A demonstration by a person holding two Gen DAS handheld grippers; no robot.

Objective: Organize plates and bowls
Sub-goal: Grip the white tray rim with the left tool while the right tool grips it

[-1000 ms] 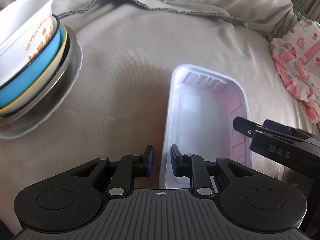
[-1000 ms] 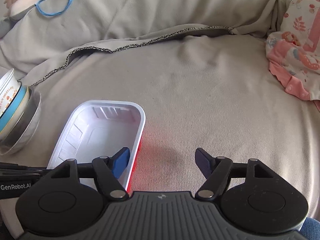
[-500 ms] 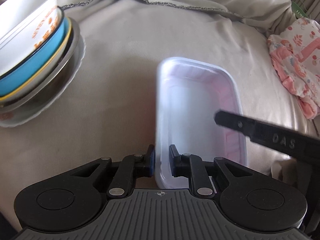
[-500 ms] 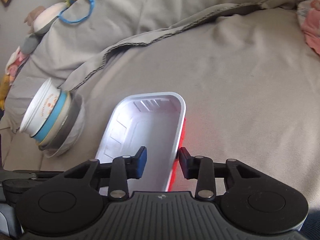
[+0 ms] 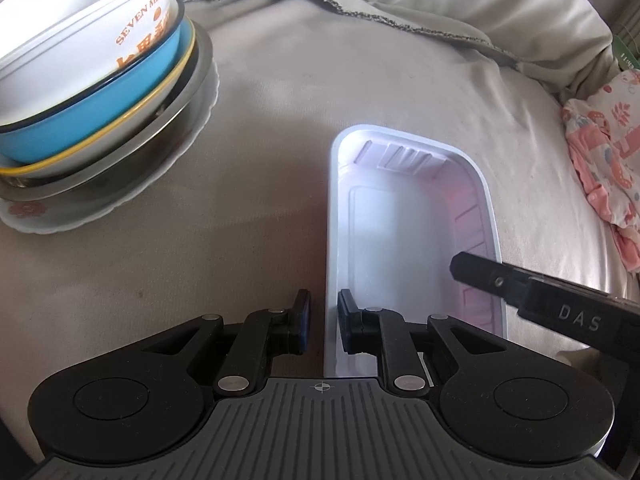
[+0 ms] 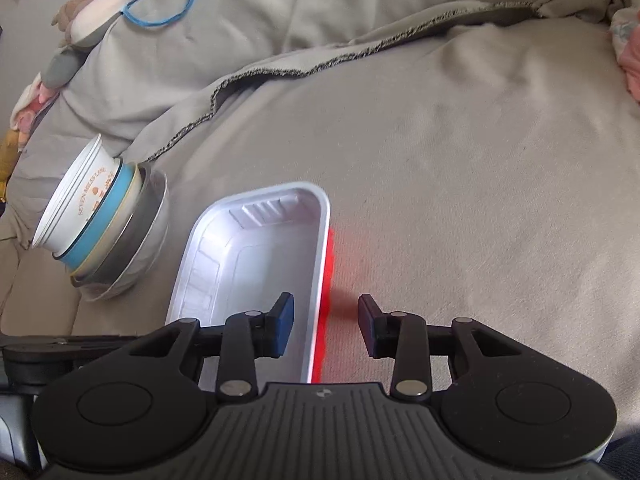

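Note:
A white rectangular plastic tray [image 5: 400, 240] with a red outside [image 6: 326, 264] lies on the beige cloth. My left gripper [image 5: 324, 320] is shut on its near left wall, one finger inside and one outside. My right gripper [image 6: 325, 320] is shut on the right wall the same way, and one of its black fingers [image 5: 520, 292] reaches over the tray in the left wrist view. To the left leans a stack [image 5: 80, 80] [image 6: 100, 240]: a white paper bowl with orange lettering, a blue bowl, a steel bowl and a flowered plate beneath.
Soft beige cloth [image 6: 460, 160] covers the whole surface, with a folded hem [image 5: 360, 4] running behind the tray. A pink patterned garment [image 5: 600, 152] lies at the right edge. A soft toy with a blue ring [image 6: 160, 4] sits at the back left.
The right jaws closed from wide apart onto the tray's right wall, and that view swung so the stack shows more. The left jaws narrowed onto the left wall.

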